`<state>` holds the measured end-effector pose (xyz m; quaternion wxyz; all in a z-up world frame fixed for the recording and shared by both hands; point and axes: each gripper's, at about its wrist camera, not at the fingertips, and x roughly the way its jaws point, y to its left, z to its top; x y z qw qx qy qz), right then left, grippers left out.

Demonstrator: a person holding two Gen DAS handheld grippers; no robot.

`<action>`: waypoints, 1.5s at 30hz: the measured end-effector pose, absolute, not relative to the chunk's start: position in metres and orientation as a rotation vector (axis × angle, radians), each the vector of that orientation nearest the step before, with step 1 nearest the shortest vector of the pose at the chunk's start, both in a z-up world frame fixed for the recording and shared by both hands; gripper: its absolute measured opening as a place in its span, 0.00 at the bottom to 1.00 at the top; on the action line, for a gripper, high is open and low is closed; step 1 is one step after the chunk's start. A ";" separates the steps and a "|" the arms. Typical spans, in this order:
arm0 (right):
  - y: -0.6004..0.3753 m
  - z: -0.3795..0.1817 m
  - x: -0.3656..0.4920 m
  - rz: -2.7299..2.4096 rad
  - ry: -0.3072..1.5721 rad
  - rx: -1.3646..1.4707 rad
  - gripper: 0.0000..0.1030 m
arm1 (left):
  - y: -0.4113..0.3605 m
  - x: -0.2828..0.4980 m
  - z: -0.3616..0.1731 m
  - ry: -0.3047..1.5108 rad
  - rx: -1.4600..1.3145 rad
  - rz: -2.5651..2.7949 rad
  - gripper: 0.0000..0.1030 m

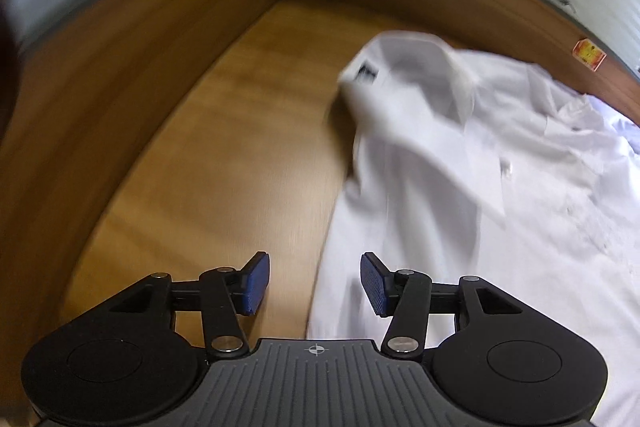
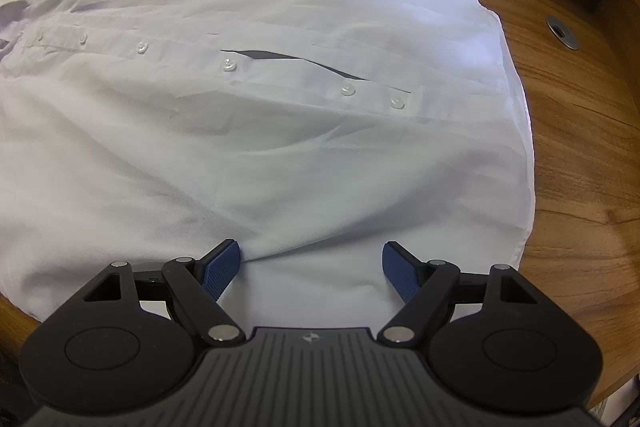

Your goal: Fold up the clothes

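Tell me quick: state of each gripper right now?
Left gripper: open, nothing between its fingers, over the table beside the white shirt.
Right gripper: open wide over the shirt, gripping nothing.

thin white cloth shirt (image 2: 280, 155); smooth wood table (image 2: 580, 147).

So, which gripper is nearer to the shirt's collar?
Left. The left gripper is open over the table beside the shirt, collar ahead. The right gripper is open over the shirt's lower front.
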<state>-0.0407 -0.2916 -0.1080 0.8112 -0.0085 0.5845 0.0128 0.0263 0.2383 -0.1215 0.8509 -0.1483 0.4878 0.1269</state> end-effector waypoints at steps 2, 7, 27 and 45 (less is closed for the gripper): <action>-0.291 -0.108 -0.041 0.031 1.246 -0.021 0.80 | 0.233 0.018 -0.123 1.022 -0.337 0.277 0.52; -0.292 -0.108 -0.043 0.044 1.237 -0.027 0.80 | 0.221 0.009 -0.129 1.038 -0.384 0.295 0.40; -0.305 -0.088 -0.074 0.068 1.117 0.020 0.76 | 0.185 -0.025 -0.085 0.850 -0.219 0.345 0.44; -0.363 -0.095 -0.161 -0.133 1.141 0.159 0.53 | 0.135 0.005 -0.114 1.012 -0.094 0.251 0.43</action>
